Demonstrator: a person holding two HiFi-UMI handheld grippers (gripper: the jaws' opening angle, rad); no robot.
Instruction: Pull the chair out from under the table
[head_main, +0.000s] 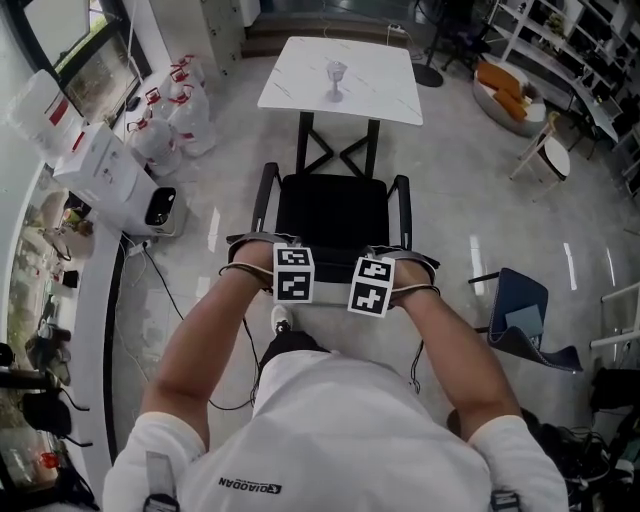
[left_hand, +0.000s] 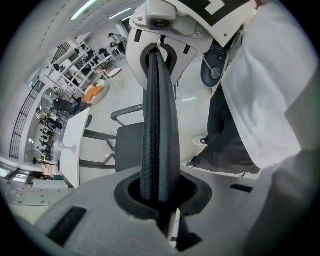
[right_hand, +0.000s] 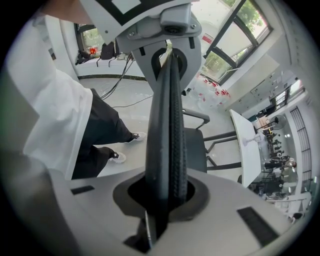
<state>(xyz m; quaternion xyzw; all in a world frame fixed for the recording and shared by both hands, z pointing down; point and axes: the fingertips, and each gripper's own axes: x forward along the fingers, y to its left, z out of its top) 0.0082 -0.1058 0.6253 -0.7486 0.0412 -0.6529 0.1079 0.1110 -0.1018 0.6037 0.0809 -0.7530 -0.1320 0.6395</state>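
**Both grippers clamping the chair's backrest**

The left gripper (left_hand: 160, 202) is gripping the top edge of the backrest (left_hand: 159, 115) of the black chair (head_main: 333, 212). Its grey jaws are standing only as far apart as that thin edge and are pressing on it from the near and far sides. The right gripper (right_hand: 162, 200) is clamping the same edge further right, in the same way. In the head view the two are sitting close together near the middle of the backrest, their marker cubes (head_main: 293, 272) side by side. The chair is standing clear of the white table (head_main: 385, 95). Its seat is lying in the open just near of the table's black legs (head_main: 340, 150), between the table and the person (head_main: 340, 430). A glass (head_main: 335, 78) is standing on the tabletop.
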